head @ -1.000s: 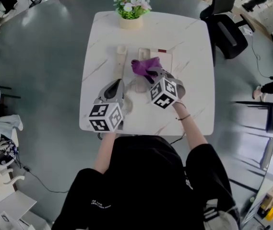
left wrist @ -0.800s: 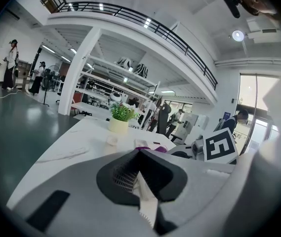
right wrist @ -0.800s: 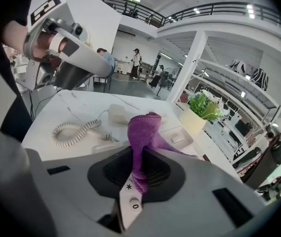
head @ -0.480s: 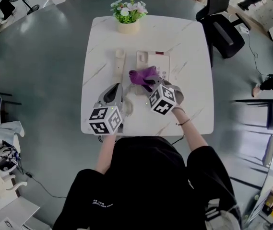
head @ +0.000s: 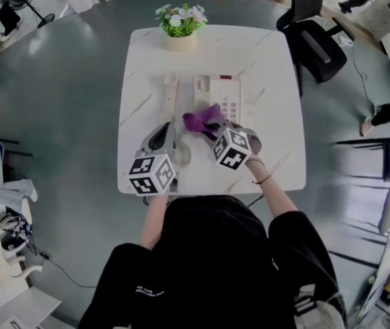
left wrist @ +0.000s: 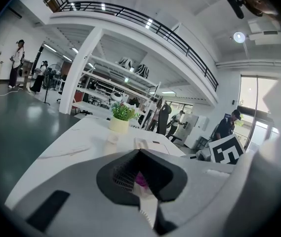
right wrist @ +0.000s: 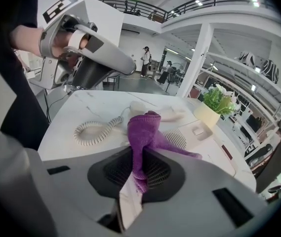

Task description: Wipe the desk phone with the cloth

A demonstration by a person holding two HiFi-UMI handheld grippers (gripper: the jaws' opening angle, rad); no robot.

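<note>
The cream desk phone base [head: 221,93] lies at the table's middle, with its handset [head: 169,94] off the cradle to its left. A purple cloth [head: 202,119] rests at the base's near left corner. My right gripper [head: 212,128] is shut on it; in the right gripper view the cloth [right wrist: 144,132] rises from between the jaws of the gripper [right wrist: 138,176] and drapes onto the base [right wrist: 199,141]. My left gripper [head: 166,131] is shut and holds nothing, hovering just near of the handset, beside the coiled cord [head: 181,155].
A potted plant [head: 180,25] stands at the far edge of the white marble table [head: 270,149]. A black office chair [head: 312,40] is off the far right corner. Grey floor surrounds the table. People stand far off in the hall.
My right gripper has drawn the cloth across the phone base, from its middle toward its near left corner. The left gripper has stayed near the cord.
</note>
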